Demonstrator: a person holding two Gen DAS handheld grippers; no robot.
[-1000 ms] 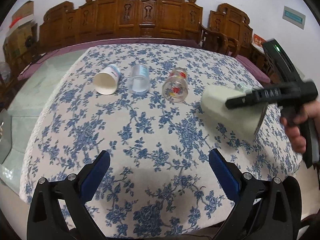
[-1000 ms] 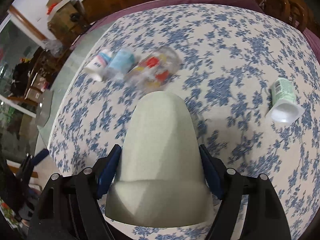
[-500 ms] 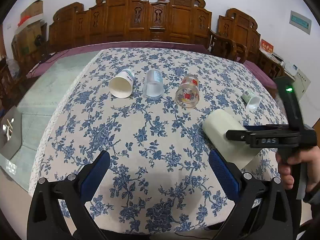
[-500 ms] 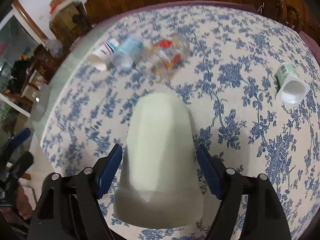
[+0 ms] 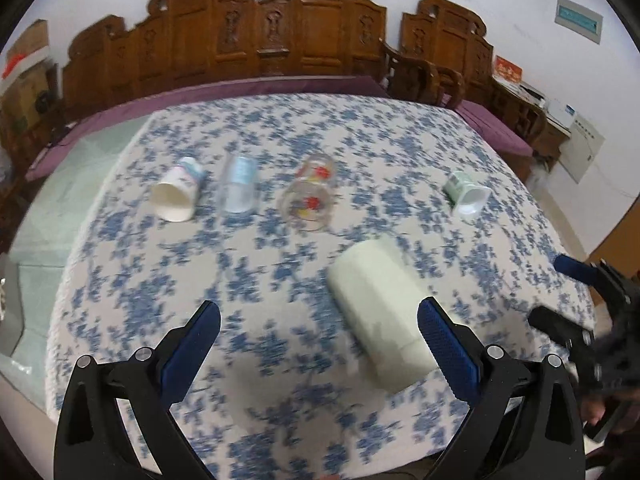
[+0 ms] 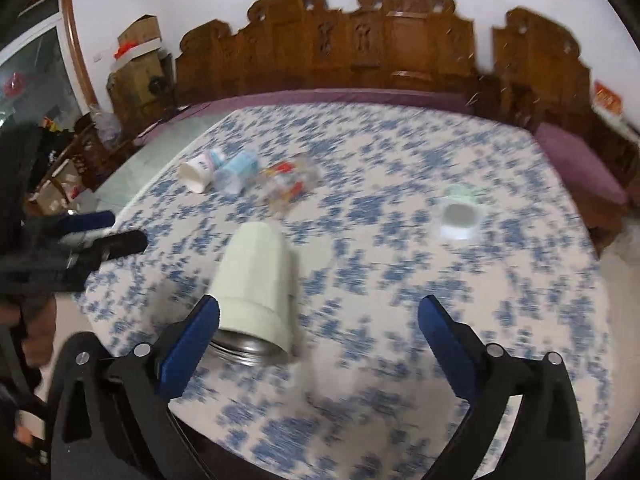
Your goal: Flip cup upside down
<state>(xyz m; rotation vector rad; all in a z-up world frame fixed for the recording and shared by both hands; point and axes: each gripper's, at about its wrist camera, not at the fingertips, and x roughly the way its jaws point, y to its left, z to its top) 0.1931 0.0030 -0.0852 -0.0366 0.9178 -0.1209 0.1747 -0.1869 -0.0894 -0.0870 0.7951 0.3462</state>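
1. Left gripper (image 5: pixel 319 330): jaws spread wide, nothing between the blue pads; it hangs over the near edge of the table (image 5: pixel 248 344).
2. Right gripper (image 6: pixel 319 326): jaws likewise wide apart, holding nothing. Its left blue pad sits just beside the cup's metal rim; contact cannot be told through the blur.
3. Pale green cup (image 5: pixel 382 312): lies on its side on the floral cloth near the table's front edge, mouth toward the holder, closed base pointing away toward the far side. Right wrist view shows a steel inner rim at the open end.
4. Mid-table, left of centre: a row of three cups on their sides, close together — white paper cup (image 5: pixel 176 196), frosted blue cup (image 5: pixel 239 190), clear glass with red print (image 5: pixel 309 198).
5. Mid-table, right: small green-and-white pot (image 5: pixel 466 194), on its side, well apart from the row.
6. Far: carved wooden bench (image 5: pixel 280 36) along the white wall.
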